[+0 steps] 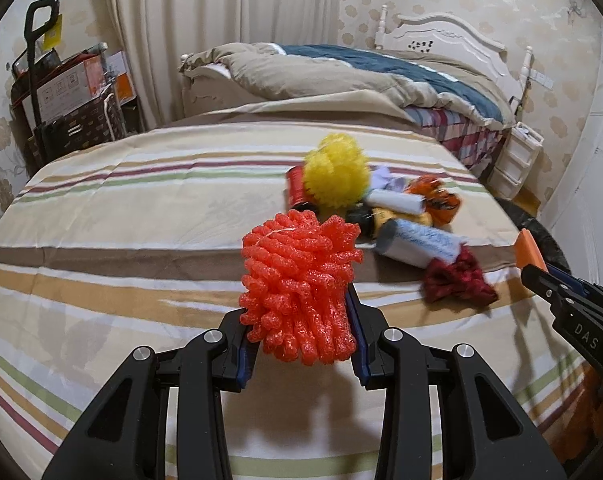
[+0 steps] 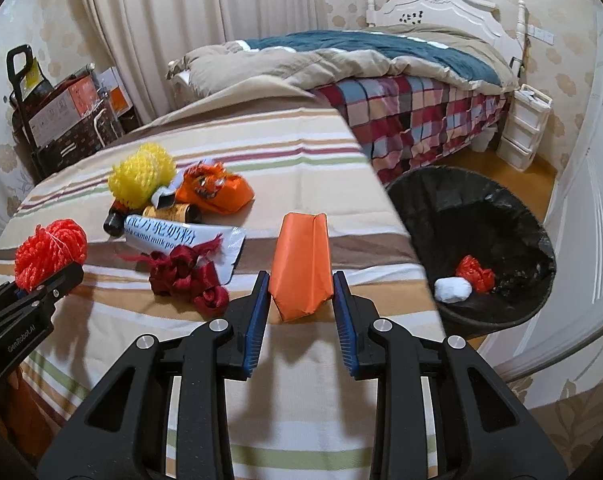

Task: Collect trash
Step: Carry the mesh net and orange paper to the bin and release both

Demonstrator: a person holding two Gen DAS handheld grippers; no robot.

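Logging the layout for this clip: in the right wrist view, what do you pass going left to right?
Left gripper with red foam net → dark red bow → orange packet in the right gripper → black trash bin.

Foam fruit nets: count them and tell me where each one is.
2. The red foam net is clamped in the left gripper above the striped bedspread. The yellow foam net sits on the trash pile. Others may be hidden underneath.
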